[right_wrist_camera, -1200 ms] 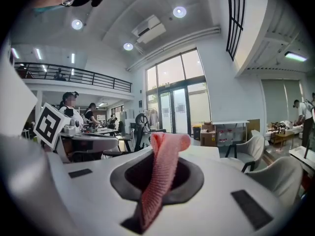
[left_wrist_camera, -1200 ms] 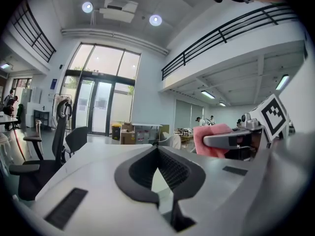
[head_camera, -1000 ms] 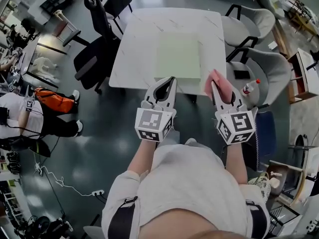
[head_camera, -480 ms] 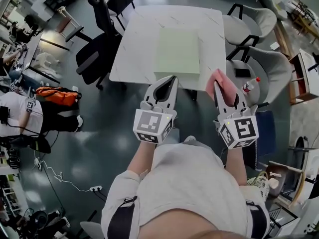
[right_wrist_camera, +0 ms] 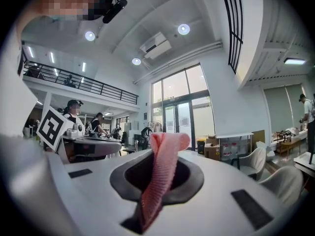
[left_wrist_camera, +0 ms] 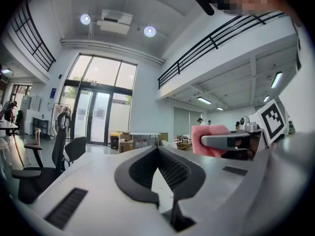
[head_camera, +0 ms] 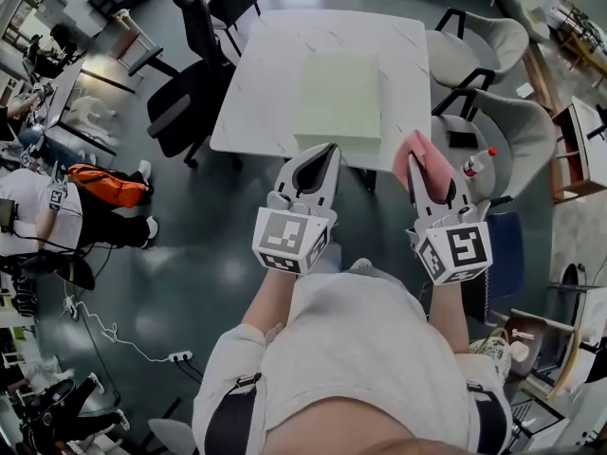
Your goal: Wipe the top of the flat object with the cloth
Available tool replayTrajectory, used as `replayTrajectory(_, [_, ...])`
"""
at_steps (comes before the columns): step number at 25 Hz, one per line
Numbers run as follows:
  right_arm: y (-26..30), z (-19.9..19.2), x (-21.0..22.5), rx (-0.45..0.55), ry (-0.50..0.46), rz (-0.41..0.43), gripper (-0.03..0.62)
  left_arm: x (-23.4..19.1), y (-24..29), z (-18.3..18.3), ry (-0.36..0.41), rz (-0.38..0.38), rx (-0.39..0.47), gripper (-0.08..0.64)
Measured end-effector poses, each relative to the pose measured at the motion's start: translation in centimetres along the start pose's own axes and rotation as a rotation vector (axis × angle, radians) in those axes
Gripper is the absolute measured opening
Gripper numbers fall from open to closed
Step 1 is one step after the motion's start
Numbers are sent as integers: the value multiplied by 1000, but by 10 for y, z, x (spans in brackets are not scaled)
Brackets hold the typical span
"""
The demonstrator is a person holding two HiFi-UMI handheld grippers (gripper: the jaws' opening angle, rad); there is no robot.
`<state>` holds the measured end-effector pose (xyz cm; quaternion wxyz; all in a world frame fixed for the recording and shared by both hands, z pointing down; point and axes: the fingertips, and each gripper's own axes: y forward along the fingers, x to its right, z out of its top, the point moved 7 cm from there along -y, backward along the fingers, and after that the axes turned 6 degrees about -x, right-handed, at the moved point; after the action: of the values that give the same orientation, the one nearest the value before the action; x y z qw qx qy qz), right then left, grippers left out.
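Note:
A pale green flat object (head_camera: pixel 339 100) lies on the white marble-look table (head_camera: pixel 261 93), toward its near right part. Both grippers hang in the air short of the table's near edge, pointing at it. My left gripper (head_camera: pixel 328 150) is shut with nothing in it; in its own view the dark pads (left_wrist_camera: pixel 147 168) meet at the tip. My right gripper (head_camera: pixel 417 159) is shut on a pink cloth (head_camera: pixel 417 152), which sticks up out of the jaws as a folded strip (right_wrist_camera: pixel 161 173). The cloth (left_wrist_camera: pixel 209 137) also shows in the left gripper view, to the right.
Black office chairs (head_camera: pixel 190 93) stand left of the table and grey chairs (head_camera: pixel 498 50) right of it. A red-capped bottle (head_camera: pixel 477 166) rests on a seat at the right. A seated person (head_camera: pixel 43 226) and an orange bag (head_camera: pixel 106 188) are at the left.
Both grippers hold almost the same spots before the table; the right one has sunk slightly in the picture. The cloth stays clamped.

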<state>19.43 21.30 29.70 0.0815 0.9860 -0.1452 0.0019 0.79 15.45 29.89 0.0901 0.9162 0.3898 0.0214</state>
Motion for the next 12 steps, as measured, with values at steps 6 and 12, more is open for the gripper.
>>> replayTrajectory(6, [-1, 1, -4, 5, 2, 2, 35, 0, -5, 1, -4, 5, 7, 14])
replayTrajectory(12, [-2, 0, -5, 8, 3, 3, 35, 0, -7, 0, -13, 5, 10, 15])
